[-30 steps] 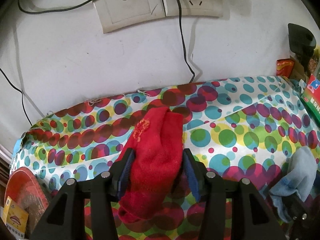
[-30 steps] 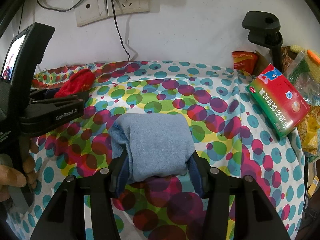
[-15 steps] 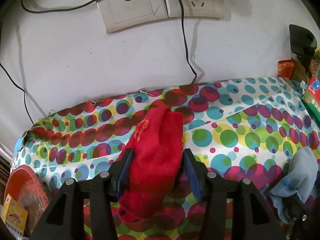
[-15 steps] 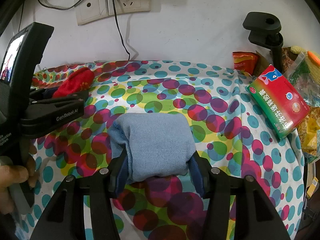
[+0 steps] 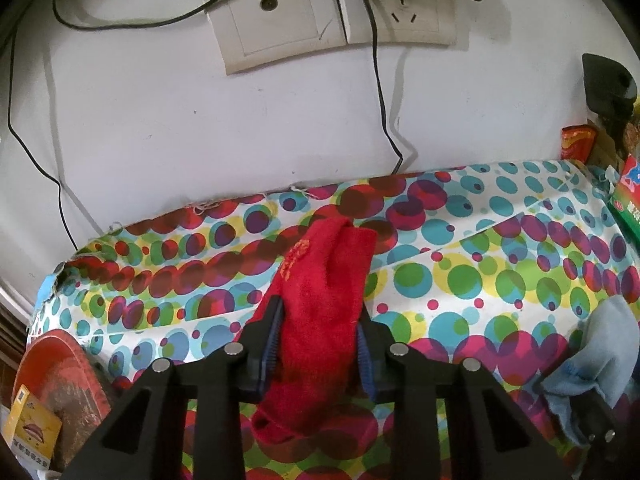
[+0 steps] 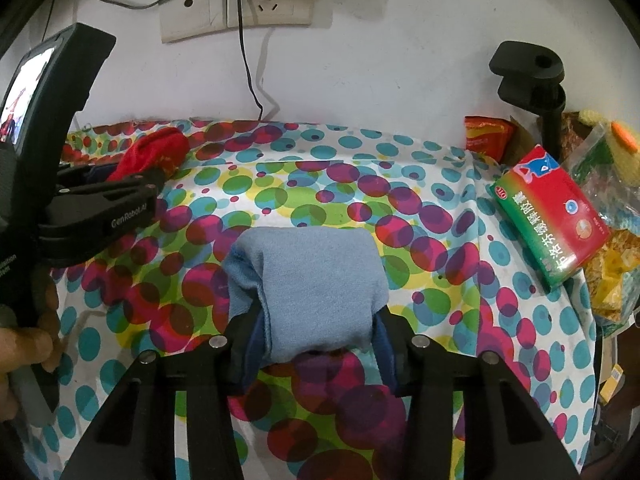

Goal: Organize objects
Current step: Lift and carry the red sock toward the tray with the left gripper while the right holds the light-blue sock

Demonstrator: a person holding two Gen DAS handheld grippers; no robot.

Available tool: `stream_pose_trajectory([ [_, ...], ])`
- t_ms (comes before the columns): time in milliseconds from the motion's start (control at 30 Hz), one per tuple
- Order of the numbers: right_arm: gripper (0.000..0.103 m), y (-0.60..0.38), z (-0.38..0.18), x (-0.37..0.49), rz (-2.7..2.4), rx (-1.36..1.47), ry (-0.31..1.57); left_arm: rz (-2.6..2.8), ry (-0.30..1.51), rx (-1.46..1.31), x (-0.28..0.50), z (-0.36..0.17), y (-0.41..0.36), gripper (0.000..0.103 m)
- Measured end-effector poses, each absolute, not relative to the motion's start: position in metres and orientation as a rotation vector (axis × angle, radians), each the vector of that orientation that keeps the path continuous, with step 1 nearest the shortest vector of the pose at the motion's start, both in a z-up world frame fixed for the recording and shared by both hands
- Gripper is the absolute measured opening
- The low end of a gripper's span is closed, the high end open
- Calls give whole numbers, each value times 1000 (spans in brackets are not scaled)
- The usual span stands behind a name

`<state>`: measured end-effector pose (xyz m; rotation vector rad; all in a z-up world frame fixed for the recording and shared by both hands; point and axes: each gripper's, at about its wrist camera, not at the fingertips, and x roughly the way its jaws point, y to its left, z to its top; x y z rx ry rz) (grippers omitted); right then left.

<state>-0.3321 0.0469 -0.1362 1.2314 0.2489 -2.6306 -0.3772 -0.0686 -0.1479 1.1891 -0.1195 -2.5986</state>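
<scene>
We are working over a table covered with a spotted cloth (image 5: 460, 280), pushed against a white wall with sockets (image 5: 332, 12).

Starting at the left, our left gripper (image 5: 316, 344) is closing its jaws on a red sock (image 5: 320, 312), and the blue pads are already pressing the sock's sides in. The sock is lying lengthwise along the line of the fingers, its long axis running from the near edge of the table toward the wall edge. Its far end is pointing at the wall and leaning slightly right, while the near end is hanging below the jaws. It is sitting toward the left part of the table, not far from the wall edge. In the right wrist view we are seeing a hand (image 6: 24, 348) holding that tool.

Further right, our right gripper (image 6: 316, 344) is closing its jaws around a folded blue sock (image 6: 316, 288), the pads squeezing its near part. The bundle is broad and stubby, its fold pointing toward the wall, and it is resting about midway across the table, nearer the front edge.

At the right edge, a red and green box (image 6: 552, 212) is lying tilted beside some snack bags (image 6: 616, 272).
</scene>
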Motion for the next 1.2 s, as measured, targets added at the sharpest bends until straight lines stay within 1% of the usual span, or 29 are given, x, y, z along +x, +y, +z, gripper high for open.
stream_pose_trajectory([
  [133,43,47,-136,-333,-2632,1236,245,-2610,-95,1220,-377,-142,-69,30],
  [300,43,47,-135,-333,-2635,1235,248,-2633,-50,1241,-364,-128,-63,30],
  [567,43,48,-138,-332,-2639,1236,247,-2664,-99,1257,-347,-123,-50,30],
  [867,43,47,-139,-331,-2645,1239,258,-2708,-112,1233,-324,-104,-46,30],
  [1067,43,46,-139,-331,-2648,1240,258,-2725,-77,1229,-310,-91,-47,30],
  [1200,43,44,-139,-331,-2651,1241,259,-2728,-85,1212,-299,-81,-47,30],
])
